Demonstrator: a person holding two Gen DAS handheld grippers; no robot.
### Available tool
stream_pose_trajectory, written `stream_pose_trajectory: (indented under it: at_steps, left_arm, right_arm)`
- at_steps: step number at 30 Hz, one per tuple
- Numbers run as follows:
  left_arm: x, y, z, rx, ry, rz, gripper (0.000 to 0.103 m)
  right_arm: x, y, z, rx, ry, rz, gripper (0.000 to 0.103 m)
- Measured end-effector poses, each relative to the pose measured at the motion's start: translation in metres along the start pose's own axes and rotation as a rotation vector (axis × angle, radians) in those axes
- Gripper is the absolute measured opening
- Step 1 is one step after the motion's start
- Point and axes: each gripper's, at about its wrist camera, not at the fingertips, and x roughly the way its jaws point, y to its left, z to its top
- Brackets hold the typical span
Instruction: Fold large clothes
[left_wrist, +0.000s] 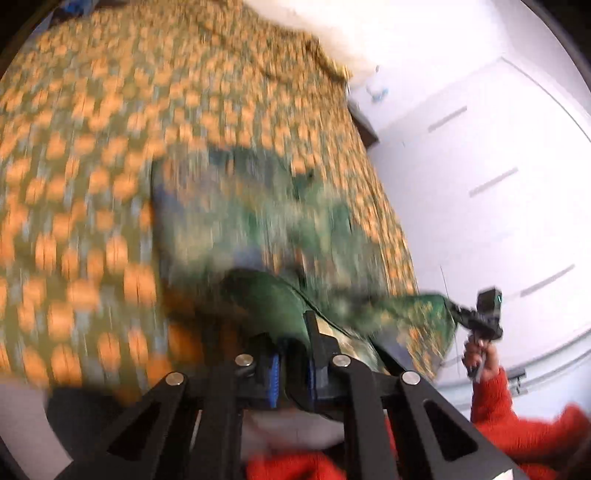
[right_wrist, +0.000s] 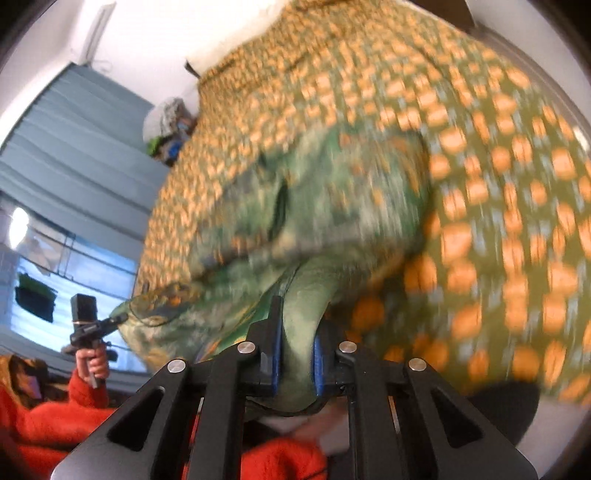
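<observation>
From the left wrist view, white cupboard doors (left_wrist: 491, 177) fill the far right, and the right gripper (left_wrist: 456, 308) shows small there, pinching a corner of the green patterned garment (left_wrist: 258, 221). The right wrist view instead shows blue-grey curtains (right_wrist: 74, 147) and a window on the left, with the left gripper (right_wrist: 120, 318) holding the garment's other corner.

Both tongs are clamped narrow on green cloth bunched between their blue pads (right_wrist: 318, 363). The garment hangs between them, lifted above the orange-spotted bedspread (left_wrist: 92, 166). Each hand (right_wrist: 92, 363) grips its handle upright, red sleeves (left_wrist: 495, 398) bent at the elbow, grippers tilting downward.
</observation>
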Motion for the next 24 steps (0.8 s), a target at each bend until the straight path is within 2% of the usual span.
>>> stream_pose_trajectory:
  at_steps: [4, 8, 11, 15, 17, 19, 20, 22, 23, 24]
  left_arm:
    - [0.051, -0.001, 0.084, -0.006, -0.067, 0.056, 0.01]
    - [0.108, 0.022, 0.147, -0.036, -0.075, 0.145, 0.01]
    - [0.149, 0.042, 0.167, -0.061, -0.057, 0.185, 0.01]
    - [0.19, 0.064, 0.174, -0.076, -0.031, 0.237, 0.013]
    - [0.196, 0.073, 0.17, -0.115, -0.013, 0.221, 0.016]
    - [0.201, 0.087, 0.172, -0.173, 0.008, 0.172, 0.025]
    - [0.198, 0.094, 0.174, -0.208, 0.008, 0.134, 0.027]
    - [0.183, 0.099, 0.18, -0.245, -0.03, 0.088, 0.041]
    - [0.171, 0.099, 0.184, -0.256, -0.063, 0.061, 0.045]
    - [0.158, 0.098, 0.187, -0.265, -0.098, 0.029, 0.052]
  right_arm:
    - [0.027, -0.009, 0.068, 0.003, -0.065, 0.001, 0.012]
    - [0.073, -0.037, 0.132, 0.081, -0.082, -0.009, 0.012]
    - [0.108, -0.062, 0.162, 0.131, -0.069, -0.042, 0.012]
    - [0.15, -0.094, 0.177, 0.192, -0.033, -0.092, 0.013]
    - [0.168, -0.108, 0.178, 0.221, -0.017, -0.103, 0.014]
    - [0.179, -0.117, 0.178, 0.245, -0.01, -0.1, 0.018]
    - [0.183, -0.122, 0.179, 0.265, -0.016, -0.091, 0.024]
    - [0.183, -0.13, 0.18, 0.312, -0.039, -0.065, 0.044]
    - [0.18, -0.134, 0.182, 0.342, -0.064, -0.047, 0.068]
    - [0.177, -0.136, 0.183, 0.358, -0.083, -0.044, 0.088]
